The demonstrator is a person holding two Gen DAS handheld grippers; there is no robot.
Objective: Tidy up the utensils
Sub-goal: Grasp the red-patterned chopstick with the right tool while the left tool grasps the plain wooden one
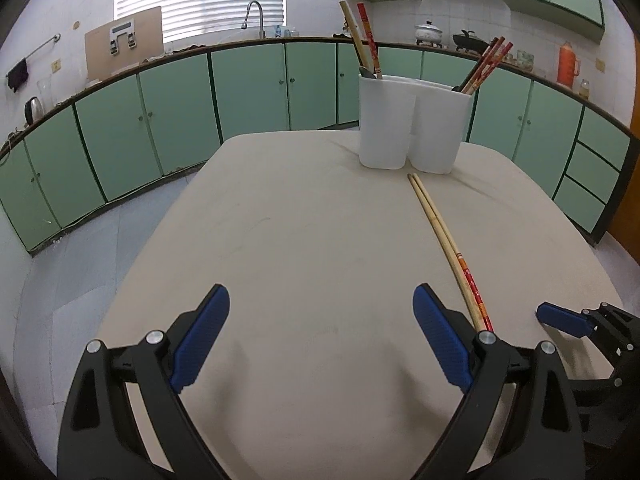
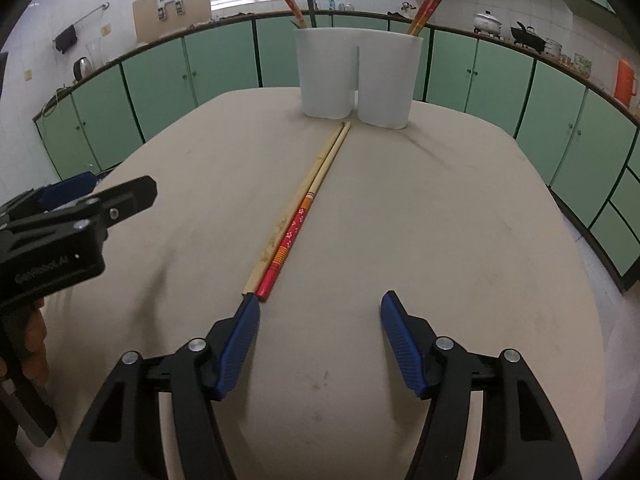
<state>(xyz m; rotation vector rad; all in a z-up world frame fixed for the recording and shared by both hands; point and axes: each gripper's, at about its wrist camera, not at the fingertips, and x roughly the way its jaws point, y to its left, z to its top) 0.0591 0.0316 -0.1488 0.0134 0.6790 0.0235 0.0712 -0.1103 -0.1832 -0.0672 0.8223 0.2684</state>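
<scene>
Centrally on the cloth-covered worktop [image 2: 440,220] lie two chopsticks side by side and touching: a plain bamboo chopstick [image 2: 298,196] and a red patterned chopstick [image 2: 294,232] with a pale tip half. Their narrow tips point at the white two-compartment utensil holder [image 2: 358,76], stopping just short of the gap between its halves. More chopsticks already stand in both compartments, with a dark-handled utensil in the left one.

Both chopsticks look light, thin and stiff; the lacquered red end is probably slippery, and a round stick may roll when pinched. The thick near ends seem the best place to grip.

At those near ends waits the right gripper [image 2: 320,320], its blue fingers partly open and empty, the left finger tip just beside the butt of the bamboo stick. Whether it touches is unclear.

Further left, the left gripper [image 1: 320,336] hangs above bare cloth, fingers wide and holding nothing.

Green kitchen cabinets [image 1: 248,84] ring the room.
</scene>
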